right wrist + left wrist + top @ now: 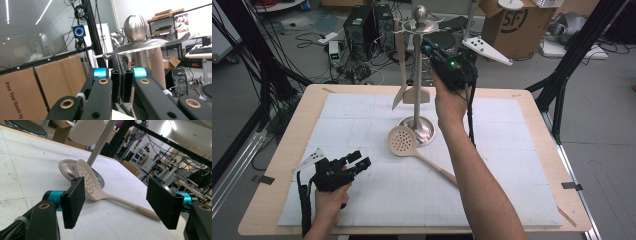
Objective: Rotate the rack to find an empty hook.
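Observation:
A steel utensil stand [417, 75] with a ball top [135, 24] rises from a round base [424, 131] at the middle of the mat. Beige spatulas [400, 75] hang from its hooks. A beige slotted spoon [403, 140] lies on the mat, its head resting against the base [66, 166]. My right gripper [430, 45] is held high beside the stand's top, jaws shut with nothing between them, tips [121, 58] just under a steel hook arm [150, 45]. At the mat's lower left my left gripper [357, 161] lies open, pointing at the spoon [87, 180], which is well beyond its pads [73, 205].
The white mat [362, 200] covers a wooden table [267, 200]. Behind the table are a cardboard box [517, 25], a computer tower [359, 25] and loose cables on the floor. Black frame legs [572, 55] stand at the right rear.

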`<act>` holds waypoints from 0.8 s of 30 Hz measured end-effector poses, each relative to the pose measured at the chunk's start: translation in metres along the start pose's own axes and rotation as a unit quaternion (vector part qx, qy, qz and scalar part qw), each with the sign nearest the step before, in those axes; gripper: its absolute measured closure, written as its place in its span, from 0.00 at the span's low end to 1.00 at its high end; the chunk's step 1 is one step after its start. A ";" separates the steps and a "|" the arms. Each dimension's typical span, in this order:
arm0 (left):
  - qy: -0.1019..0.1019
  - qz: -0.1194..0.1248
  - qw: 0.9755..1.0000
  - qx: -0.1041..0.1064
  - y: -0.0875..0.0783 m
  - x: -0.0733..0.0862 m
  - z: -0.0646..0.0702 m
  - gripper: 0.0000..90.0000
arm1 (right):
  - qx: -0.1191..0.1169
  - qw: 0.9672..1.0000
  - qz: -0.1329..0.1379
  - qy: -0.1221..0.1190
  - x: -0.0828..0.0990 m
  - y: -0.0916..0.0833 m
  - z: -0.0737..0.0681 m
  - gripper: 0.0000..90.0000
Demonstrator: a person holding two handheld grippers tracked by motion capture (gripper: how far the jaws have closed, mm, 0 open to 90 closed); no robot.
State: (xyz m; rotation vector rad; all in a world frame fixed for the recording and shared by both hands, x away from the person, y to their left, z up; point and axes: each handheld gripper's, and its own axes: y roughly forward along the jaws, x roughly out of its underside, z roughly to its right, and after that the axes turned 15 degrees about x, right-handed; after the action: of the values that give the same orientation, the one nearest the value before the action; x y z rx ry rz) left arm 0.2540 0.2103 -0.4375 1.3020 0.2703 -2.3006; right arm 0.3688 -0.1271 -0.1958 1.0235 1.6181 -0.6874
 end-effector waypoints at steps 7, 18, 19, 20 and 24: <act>0.000 0.000 1.000 -0.001 0.000 0.000 0.000 0.36 | 0.000 1.000 0.005 0.001 -0.001 -0.002 -0.002 1.00; 0.000 -0.002 1.000 0.000 0.001 0.000 0.000 0.36 | -0.006 1.000 0.001 -0.003 -0.003 -0.001 -0.005 1.00; 0.001 -0.002 1.000 0.000 0.001 0.000 -0.001 0.36 | -0.006 1.000 0.001 -0.006 -0.003 -0.001 -0.006 1.00; 0.002 -0.003 1.000 0.000 0.000 0.000 -0.001 0.36 | -0.005 1.000 0.001 -0.009 -0.003 -0.001 -0.006 1.00; 0.001 -0.003 1.000 0.001 0.001 0.000 -0.001 0.36 | -0.005 1.000 -0.001 -0.006 -0.003 -0.001 -0.005 1.00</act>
State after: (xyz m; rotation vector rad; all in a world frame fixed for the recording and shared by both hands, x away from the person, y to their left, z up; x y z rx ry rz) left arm 0.2549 0.2098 -0.4381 1.3049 0.2739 -2.3060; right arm 0.3654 -0.1243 -0.1917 1.0083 1.6116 -0.6851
